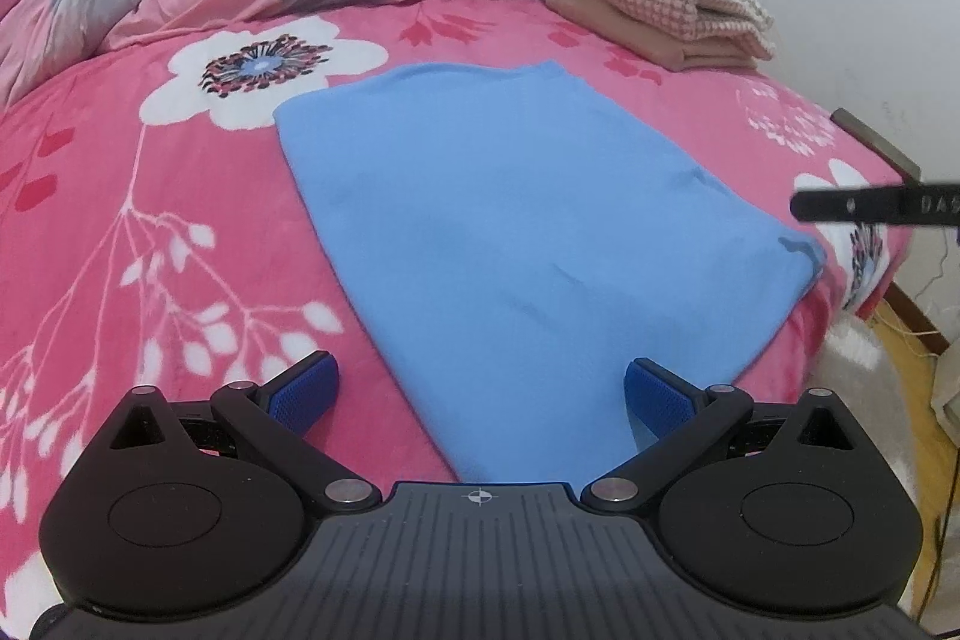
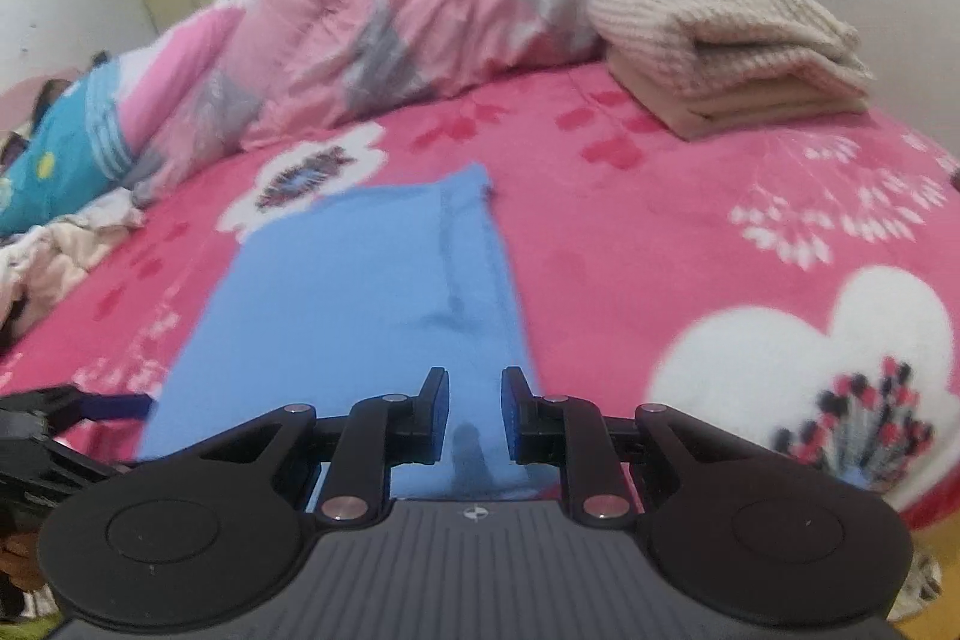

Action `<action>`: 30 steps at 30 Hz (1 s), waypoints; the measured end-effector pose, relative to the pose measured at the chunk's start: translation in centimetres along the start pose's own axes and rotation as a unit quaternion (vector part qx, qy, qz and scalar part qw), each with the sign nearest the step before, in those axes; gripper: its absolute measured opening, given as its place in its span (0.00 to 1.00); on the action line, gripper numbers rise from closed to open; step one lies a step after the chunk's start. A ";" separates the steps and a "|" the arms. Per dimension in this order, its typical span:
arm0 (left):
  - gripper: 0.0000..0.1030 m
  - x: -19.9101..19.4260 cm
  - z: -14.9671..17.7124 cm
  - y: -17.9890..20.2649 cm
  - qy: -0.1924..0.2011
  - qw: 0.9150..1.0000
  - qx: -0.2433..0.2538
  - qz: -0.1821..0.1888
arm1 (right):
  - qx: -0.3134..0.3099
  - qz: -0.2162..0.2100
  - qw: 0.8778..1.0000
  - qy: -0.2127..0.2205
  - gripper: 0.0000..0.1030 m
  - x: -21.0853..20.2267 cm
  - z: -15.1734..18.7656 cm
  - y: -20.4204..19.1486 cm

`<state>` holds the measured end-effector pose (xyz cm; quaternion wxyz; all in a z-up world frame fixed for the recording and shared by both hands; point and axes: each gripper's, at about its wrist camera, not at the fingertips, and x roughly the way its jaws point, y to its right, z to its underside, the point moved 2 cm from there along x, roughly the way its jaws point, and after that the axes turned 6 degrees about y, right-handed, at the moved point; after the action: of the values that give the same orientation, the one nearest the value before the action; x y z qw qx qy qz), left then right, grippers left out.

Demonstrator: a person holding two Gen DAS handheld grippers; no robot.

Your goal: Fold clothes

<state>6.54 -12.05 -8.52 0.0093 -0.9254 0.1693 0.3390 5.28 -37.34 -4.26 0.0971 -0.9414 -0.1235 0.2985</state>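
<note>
1. Left wrist view shows the blue folded garment (image 1: 528, 244) lying flat on the pink floral bedspread (image 1: 120, 232). Its long axis runs from between the jaws, at the near edge, away and slightly to the left toward the white flower print (image 1: 264, 70).
2. The left gripper (image 1: 480, 394) has its jaws spread wide, with nothing between the blue pads (image 1: 303, 391). The near end of the garment lies in the gap between them; I cannot tell if the pads touch the cloth.
3. The right corner of the garment shows a small dark fold. Near this corner, at the right edge of the view, one black finger of the other gripper (image 1: 870, 205) reaches in.
4. Right wrist view is a little blurred. The right gripper (image 2: 474, 415) has its jaws apart by a narrow gap, holding nothing, and they hover over the near right edge of the blue garment (image 2: 360, 292).
5. Here the garment stretches straight ahead from the jaws, and a seam line runs along its right side.
6. To the right of the garment, the bedspread is open and bare. Far ahead to the right, a stack of folded clothes (image 2: 726, 58) rests well apart from the garment.
7. Ahead of the jaws, a rumpled pink and grey quilt (image 2: 432, 4) fills the back of the bed.
</note>
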 end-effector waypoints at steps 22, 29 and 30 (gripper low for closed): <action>1.00 -0.6 1.0 -0.2 -0.001 1.000 0.001 0.004 | 0.001 -0.029 0.999 -0.038 0.19 0.7 2.9 -2.1; 1.00 -0.6 1.2 -0.1 -0.001 1.000 0.001 0.003 | 0.004 -0.026 0.999 -0.038 0.19 0.7 3.1 -2.1; 1.00 -0.6 1.2 -0.1 -0.002 1.000 0.001 0.003 | 0.003 -0.025 0.999 -0.039 0.19 0.7 3.1 -2.1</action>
<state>5.41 -11.60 -9.03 0.0095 -0.9243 0.1724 0.3403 3.68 -34.78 -6.62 0.1023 -0.9255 -0.1494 0.3326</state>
